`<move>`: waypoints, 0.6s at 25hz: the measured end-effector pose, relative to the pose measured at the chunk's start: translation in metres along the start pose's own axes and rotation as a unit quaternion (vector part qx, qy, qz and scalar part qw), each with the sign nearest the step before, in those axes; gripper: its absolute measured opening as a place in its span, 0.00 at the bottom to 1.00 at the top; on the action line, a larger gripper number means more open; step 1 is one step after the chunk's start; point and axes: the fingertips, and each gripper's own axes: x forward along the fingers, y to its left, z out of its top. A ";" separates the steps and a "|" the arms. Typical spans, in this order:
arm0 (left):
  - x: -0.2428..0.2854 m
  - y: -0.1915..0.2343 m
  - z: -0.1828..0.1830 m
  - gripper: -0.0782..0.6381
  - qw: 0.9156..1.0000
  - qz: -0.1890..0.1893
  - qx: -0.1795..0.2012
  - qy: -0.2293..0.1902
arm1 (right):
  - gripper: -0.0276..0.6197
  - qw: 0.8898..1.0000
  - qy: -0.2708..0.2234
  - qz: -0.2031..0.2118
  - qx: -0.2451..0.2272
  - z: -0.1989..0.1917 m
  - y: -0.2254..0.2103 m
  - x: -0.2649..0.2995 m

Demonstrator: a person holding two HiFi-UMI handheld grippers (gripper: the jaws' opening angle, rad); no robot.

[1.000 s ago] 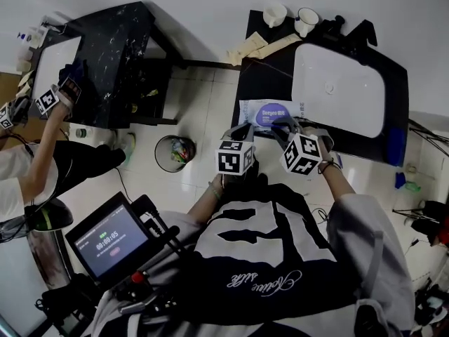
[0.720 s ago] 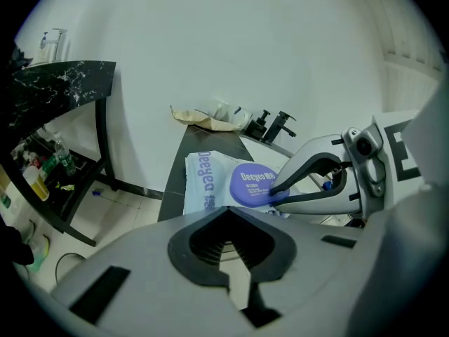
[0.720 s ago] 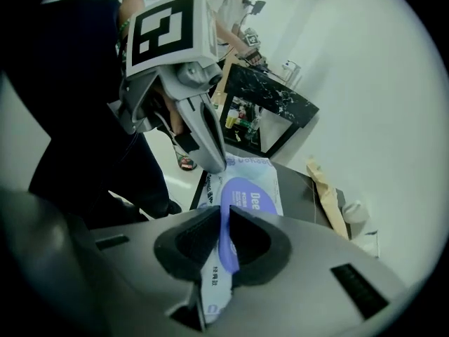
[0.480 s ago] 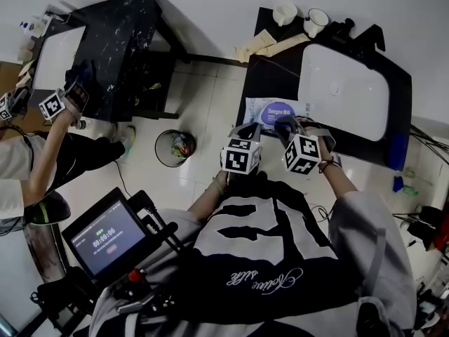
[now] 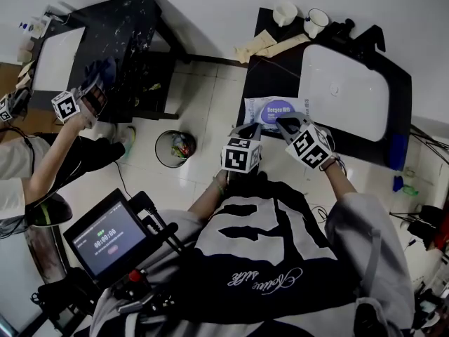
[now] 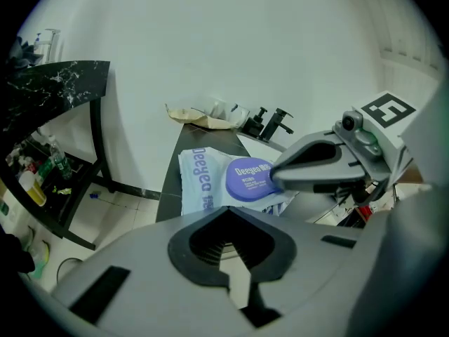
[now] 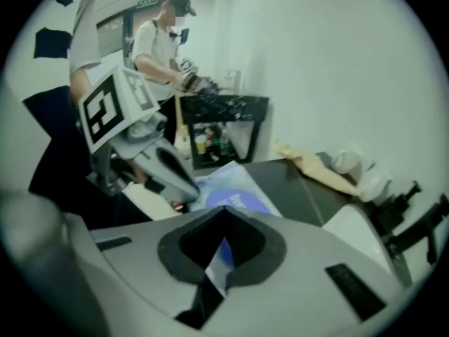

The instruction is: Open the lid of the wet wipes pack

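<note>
Both pairs of fingers [image 6: 323,161] are together, empty; the right gripper [image 6: 275,177] touches the round purple lid [image 6: 247,180], apparently unopened, on the pale-blue wet wipes pack [image 6: 198,182] on the black desk [image 5: 257,76], left gripper [image 5: 247,128] beside.

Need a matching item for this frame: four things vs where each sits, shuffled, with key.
1 lid
2 basin
3 bin
4 cups

A on the floor
B on the pack
C at the far edge of the counter
D sunk into the counter

Pairs: 1-B, 2-D, 3-A, 4-C
</note>
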 end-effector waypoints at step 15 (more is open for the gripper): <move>0.003 0.001 0.002 0.11 1.000 -0.011 -0.010 0.007 | 0.14 0.977 0.059 0.043 -0.199 -0.018 0.011 0.005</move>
